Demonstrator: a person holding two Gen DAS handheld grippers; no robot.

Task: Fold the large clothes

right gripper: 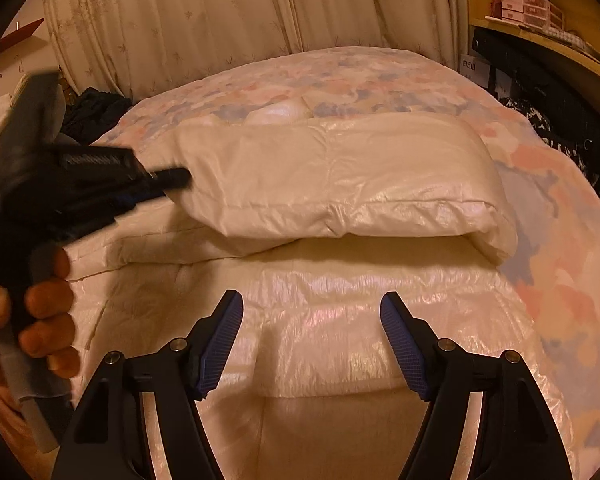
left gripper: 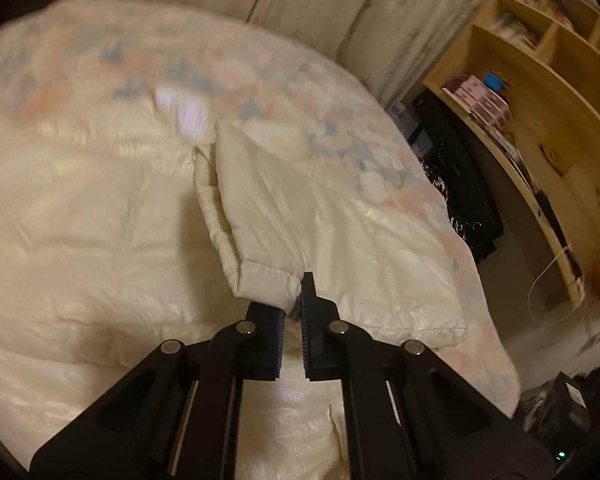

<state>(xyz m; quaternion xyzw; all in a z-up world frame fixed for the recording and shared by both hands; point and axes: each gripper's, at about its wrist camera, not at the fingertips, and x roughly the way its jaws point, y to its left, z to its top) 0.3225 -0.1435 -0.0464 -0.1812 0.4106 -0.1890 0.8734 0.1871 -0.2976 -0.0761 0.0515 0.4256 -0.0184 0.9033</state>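
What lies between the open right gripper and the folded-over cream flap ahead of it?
In the right wrist view, only bare cream quilt lies between the right gripper and the folded flap; nothing else sits there.

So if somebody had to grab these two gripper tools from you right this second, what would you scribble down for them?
Left gripper: shut on a corner of the cream quilt, holding it lifted over the bed.
Right gripper: open, holds nothing, hangs over the near part of the quilt.
Things: the quilt lies across the bed on a floral bedspread. One thick flap is already turned over onto itself.
Done: the first fold looks under way, with the corner gripped.
Left: probably carry that corner across, lay it flat, take another edge with the right gripper and fold again.
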